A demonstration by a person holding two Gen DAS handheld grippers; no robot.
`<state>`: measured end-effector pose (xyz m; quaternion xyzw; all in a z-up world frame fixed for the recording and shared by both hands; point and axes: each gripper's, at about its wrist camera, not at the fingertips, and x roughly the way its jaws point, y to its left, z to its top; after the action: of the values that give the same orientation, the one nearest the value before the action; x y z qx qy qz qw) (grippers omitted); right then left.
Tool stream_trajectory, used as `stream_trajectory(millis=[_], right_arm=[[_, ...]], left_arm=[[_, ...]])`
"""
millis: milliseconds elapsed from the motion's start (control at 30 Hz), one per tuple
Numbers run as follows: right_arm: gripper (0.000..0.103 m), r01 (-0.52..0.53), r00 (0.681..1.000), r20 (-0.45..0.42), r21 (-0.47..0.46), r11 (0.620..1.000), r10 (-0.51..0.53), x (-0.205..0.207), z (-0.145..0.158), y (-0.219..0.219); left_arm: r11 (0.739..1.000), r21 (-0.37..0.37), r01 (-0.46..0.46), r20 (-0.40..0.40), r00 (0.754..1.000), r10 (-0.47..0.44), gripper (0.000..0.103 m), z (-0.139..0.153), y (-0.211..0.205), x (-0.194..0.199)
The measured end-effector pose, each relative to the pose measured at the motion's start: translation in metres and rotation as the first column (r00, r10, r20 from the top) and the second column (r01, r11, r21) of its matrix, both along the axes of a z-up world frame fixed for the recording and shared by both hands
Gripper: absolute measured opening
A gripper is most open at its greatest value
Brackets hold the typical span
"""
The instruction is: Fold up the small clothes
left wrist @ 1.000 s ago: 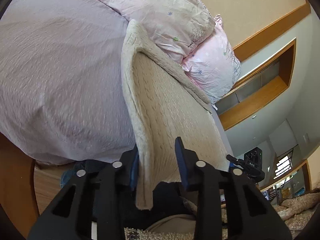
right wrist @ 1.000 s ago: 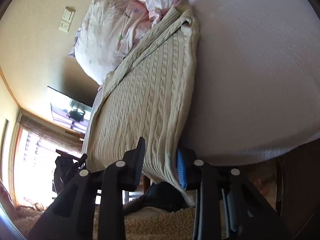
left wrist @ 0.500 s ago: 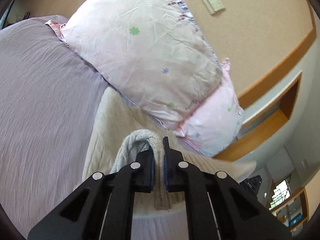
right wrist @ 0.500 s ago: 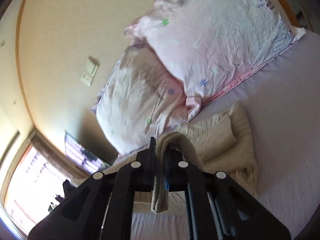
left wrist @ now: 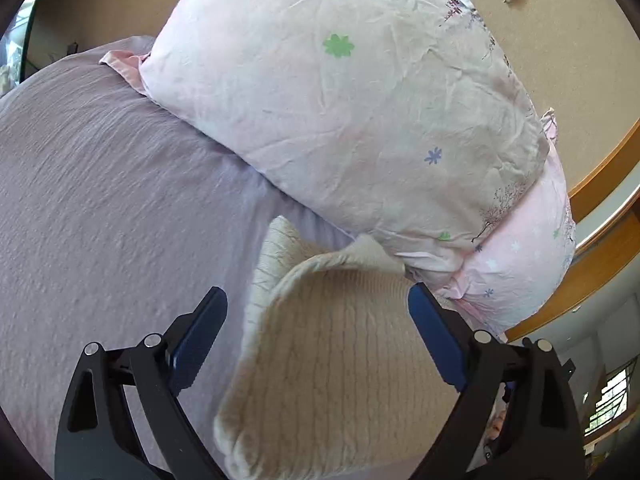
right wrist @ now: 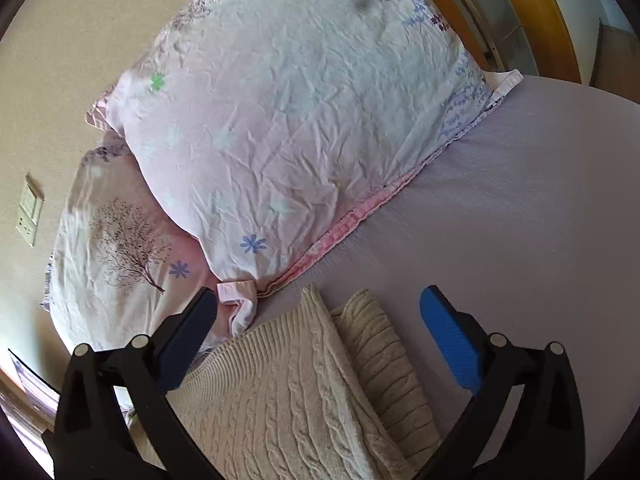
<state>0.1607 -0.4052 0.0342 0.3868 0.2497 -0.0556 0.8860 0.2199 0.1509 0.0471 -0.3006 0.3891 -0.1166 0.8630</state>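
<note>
The bed carries the cream knit sweater, doubled over just below the pillows. Both the left claw and the right claw gape wide, holding nothing. Best next: press the fold flat, edges aligned.

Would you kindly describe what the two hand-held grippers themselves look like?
Both look alike: the left hand-held gripper and right hand-held gripper have matte black angular linkage arms with silver rivets, and flat, ribbed blue pads lining the fingers. No cables, sleeves or markings show.
</note>
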Motion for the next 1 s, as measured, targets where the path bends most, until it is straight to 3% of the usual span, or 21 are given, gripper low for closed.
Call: stream_trajectory(millis=[100, 167, 333, 400, 467, 567, 667, 767, 833, 900, 933, 1000], right_arm=[[0.101, -0.045, 0.999, -0.002, 0.027, 0.999, 0.045, 0.005, -0.003, 0.001], [0.101, -0.072, 0.997, -0.004, 0.034, 0.997, 0.072, 0.01, -0.003, 0.006], [0.101, -0.117, 0.993, 0.016, 0.059, 0.991, 0.116, 0.008, -0.001, 0.008], [0.101, -0.137, 0.99, 0.024, 0.087, 0.987, 0.135, 0.009, -0.001, 0.007], [0.101, -0.153, 0.988, 0.035, 0.108, 0.982, 0.15, 0.008, 0.001, 0.005], [0.101, -0.17, 0.984, 0.065, 0.097, 0.981, 0.164, 0.004, 0.01, 0.002], [0.101, -0.165, 0.982, 0.1, 0.033, 0.986, 0.161, -0.004, 0.025, -0.004], [0.101, -0.143, 0.982, 0.117, -0.06, 0.988, 0.15, -0.01, 0.034, -0.014], [0.101, -0.146, 0.983, 0.097, -0.105, 0.984, 0.156, -0.007, 0.034, -0.024], [0.101, -0.162, 0.983, 0.07, -0.093, 0.982, 0.169, -0.004, 0.027, -0.035], [0.101, -0.178, 0.981, 0.064, -0.06, 0.982, 0.181, -0.004, 0.022, -0.041], [0.1, -0.233, 0.97, 0.068, 0.013, 0.972, 0.232, -0.003, 0.016, -0.049]], left_arm=[[1.0, 0.0, 0.023, -0.082, 0.996, -0.023, 0.074, -0.019, 0.009, 0.004], [0.997, -0.055, 0.053, -0.128, 0.99, -0.059, 0.061, -0.034, 0.01, 0.006], [0.985, -0.139, 0.102, -0.132, 0.984, -0.12, 0.043, -0.048, -0.002, 0.001], [0.973, -0.201, 0.111, -0.151, 0.978, -0.143, 0.02, -0.056, -0.009, 0.0], [0.953, -0.292, 0.084, -0.139, 0.982, -0.129, 0.019, -0.054, -0.015, -0.002], [0.923, -0.354, 0.151, -0.026, 0.985, -0.17, 0.018, -0.017, -0.05, -0.005], [0.864, -0.414, 0.285, 0.093, 0.958, -0.272, 0.018, 0.022, -0.114, -0.006], [0.761, -0.487, 0.429, 0.167, 0.901, -0.401, 0.018, 0.032, -0.205, 0.001], [0.704, -0.528, 0.475, 0.13, 0.865, -0.485, 0.019, 0.016, -0.275, 0.01], [0.667, -0.545, 0.507, 0.024, 0.805, -0.593, 0.019, -0.008, -0.335, 0.019], [0.656, -0.559, 0.507, -0.026, 0.78, -0.625, 0.019, -0.017, -0.351, 0.019], [0.612, -0.583, 0.535, 0.012, 0.759, -0.651, 0.019, -0.018, -0.352, 0.012]])
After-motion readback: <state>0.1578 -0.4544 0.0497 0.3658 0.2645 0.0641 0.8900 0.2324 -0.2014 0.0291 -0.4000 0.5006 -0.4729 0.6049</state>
